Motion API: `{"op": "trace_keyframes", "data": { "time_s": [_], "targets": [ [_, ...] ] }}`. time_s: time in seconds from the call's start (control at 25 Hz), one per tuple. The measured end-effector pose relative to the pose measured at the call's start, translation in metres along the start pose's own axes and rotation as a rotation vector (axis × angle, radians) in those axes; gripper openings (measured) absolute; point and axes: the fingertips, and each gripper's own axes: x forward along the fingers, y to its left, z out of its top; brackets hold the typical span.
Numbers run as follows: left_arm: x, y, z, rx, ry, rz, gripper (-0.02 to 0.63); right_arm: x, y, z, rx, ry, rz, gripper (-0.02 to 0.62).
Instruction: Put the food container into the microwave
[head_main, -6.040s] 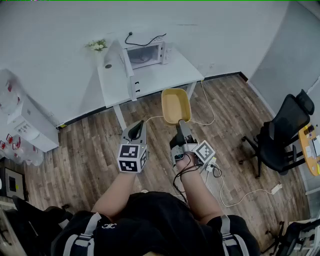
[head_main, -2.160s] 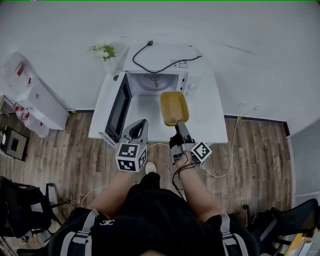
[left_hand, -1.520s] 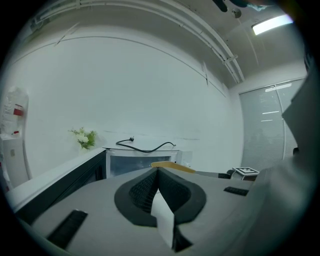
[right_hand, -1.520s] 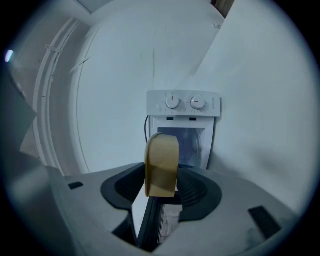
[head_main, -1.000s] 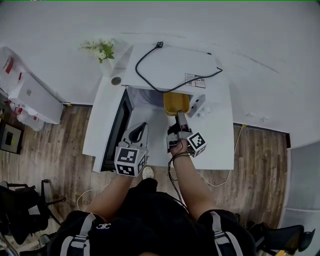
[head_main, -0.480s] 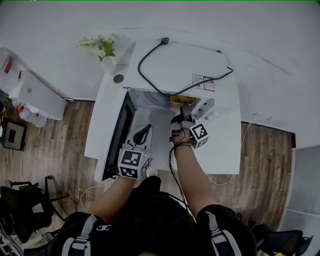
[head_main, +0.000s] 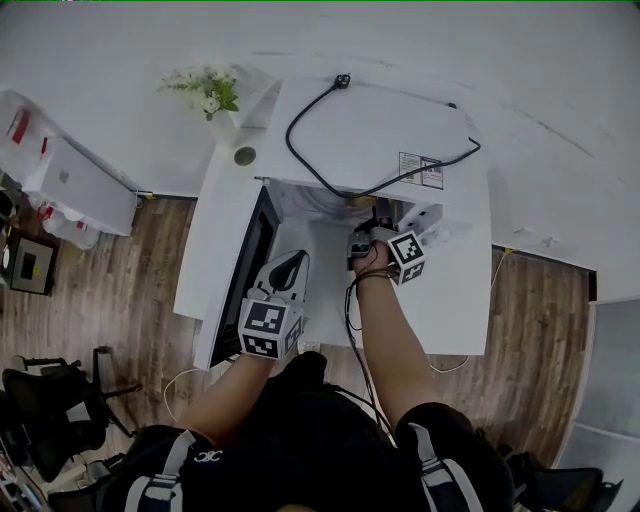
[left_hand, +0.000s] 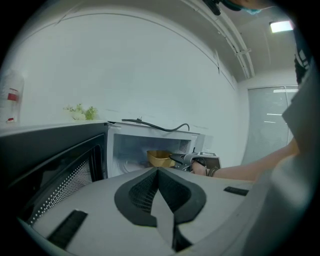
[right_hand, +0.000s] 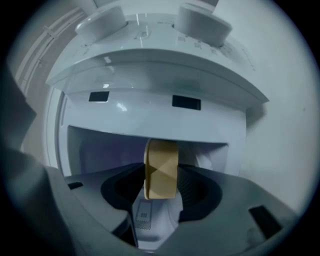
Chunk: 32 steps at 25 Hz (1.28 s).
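The white microwave (head_main: 385, 125) stands on a white table (head_main: 455, 305) with its dark door (head_main: 243, 270) swung open to the left. My right gripper (head_main: 372, 222) reaches into the cavity, shut on the rim of the yellow food container (left_hand: 160, 158). The microwave's top hides the container in the head view. In the right gripper view its edge (right_hand: 161, 169) stands between the jaws of the right gripper (right_hand: 161, 186), with the cavity behind. My left gripper (head_main: 287, 272) hovers shut and empty before the open door; in the left gripper view it (left_hand: 159, 173) points at the cavity.
A black power cord (head_main: 372, 160) lies coiled on the microwave's top. A vase of flowers (head_main: 208, 88) and a small round cup (head_main: 244, 156) stand at the table's back left. White cabinets (head_main: 62, 185) and a black chair (head_main: 50, 405) are at the left.
The right gripper has carried the container forward from the front of the microwave into its cavity, out of the head view's sight. The left gripper has stayed near the door.
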Motion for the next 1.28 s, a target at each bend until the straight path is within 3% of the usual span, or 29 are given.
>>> {"op": "trace_keyframes", "data": {
  "time_s": [0.12, 0.24, 0.4, 0.6, 0.72, 0.8, 1.16, 1.28],
  "targets": [
    [0.001, 0.002, -0.002, -0.002, 0.000, -0.001, -0.006, 0.001, -0.007, -0.002, -0.067, 0.020, -0.087, 0.214],
    [0.003, 0.003, -0.003, -0.004, -0.001, -0.002, -0.006, -0.003, -0.018, -0.003, -0.160, 0.035, -0.186, 0.155],
    [0.003, 0.003, -0.001, -0.005, -0.006, -0.004, -0.006, -0.008, -0.017, -0.004, -0.173, 0.043, -0.192, 0.155],
    [-0.001, -0.002, -0.001, -0.008, -0.004, -0.014, -0.006, -0.024, -0.011, -0.002, -0.201, 0.028, -0.167, 0.146],
    [-0.006, -0.007, 0.001, -0.006, -0.012, -0.021, -0.006, -0.039, 0.000, -0.003, -0.289, 0.031, -0.144, 0.008],
    [-0.011, -0.011, 0.004, -0.004, -0.021, -0.026, -0.006, -0.050, 0.009, -0.007, -0.348, 0.050, -0.120, 0.006],
    [-0.044, -0.047, 0.014, 0.014, -0.062, -0.061, -0.006, -0.127, 0.061, -0.021, -0.726, 0.133, -0.008, 0.005],
    [-0.059, -0.065, 0.017, 0.027, -0.080, -0.075, -0.006, -0.162, 0.090, -0.026, -0.898, 0.149, 0.058, 0.005]
  ]
}}
